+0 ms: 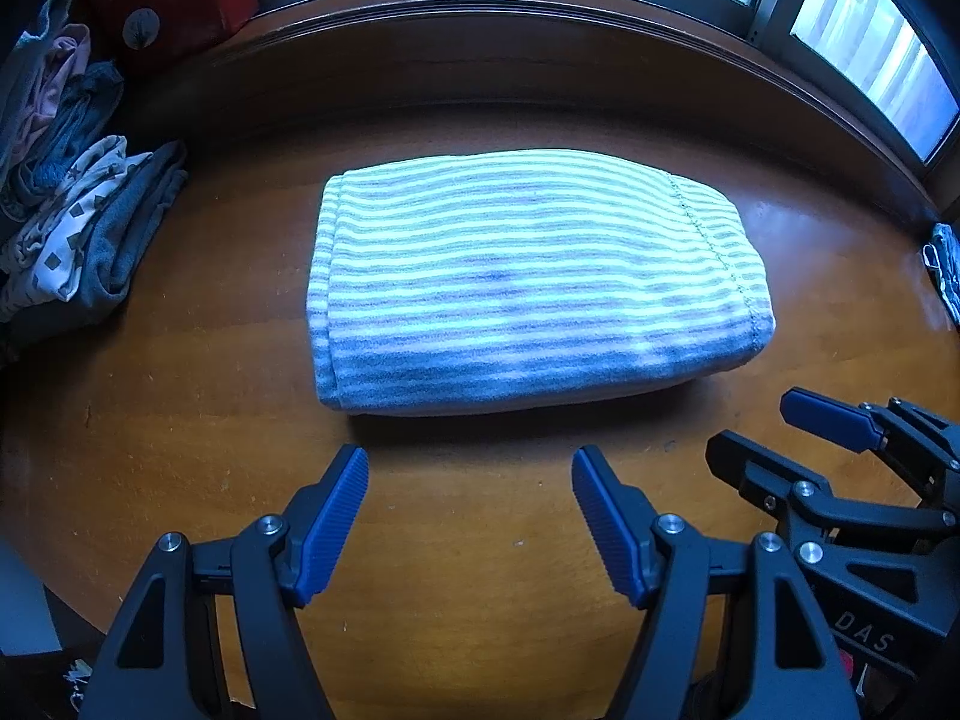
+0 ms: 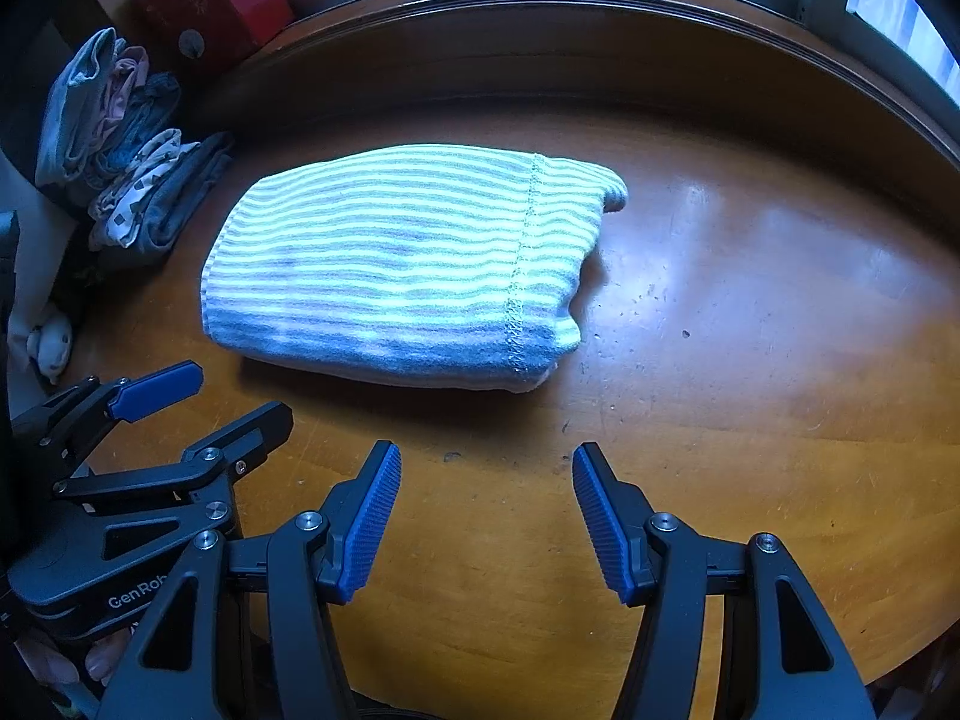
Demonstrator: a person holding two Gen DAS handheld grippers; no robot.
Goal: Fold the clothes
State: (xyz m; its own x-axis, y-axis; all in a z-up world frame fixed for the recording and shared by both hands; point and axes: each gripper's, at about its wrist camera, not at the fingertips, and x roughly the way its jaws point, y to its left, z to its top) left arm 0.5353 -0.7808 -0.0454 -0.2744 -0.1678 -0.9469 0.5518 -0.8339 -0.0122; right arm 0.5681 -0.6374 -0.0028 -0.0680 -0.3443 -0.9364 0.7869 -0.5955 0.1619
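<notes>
Two black grippers with ribbed blue pads, left gripper (image 1: 470, 516) and right gripper (image 2: 486, 516), hovering wide apart and empty over glossy brown wooden table (image 2: 750, 360), just short of folded grey-and-white striped cloth bundle (image 1: 528, 282) lying mid-table; heap of folded clothes (image 1: 78, 222) sitting at far left

"DAS" on right hand-held gripper (image 1: 840, 438); "GenRob" on left hand-held gripper (image 2: 240, 396)
</notes>
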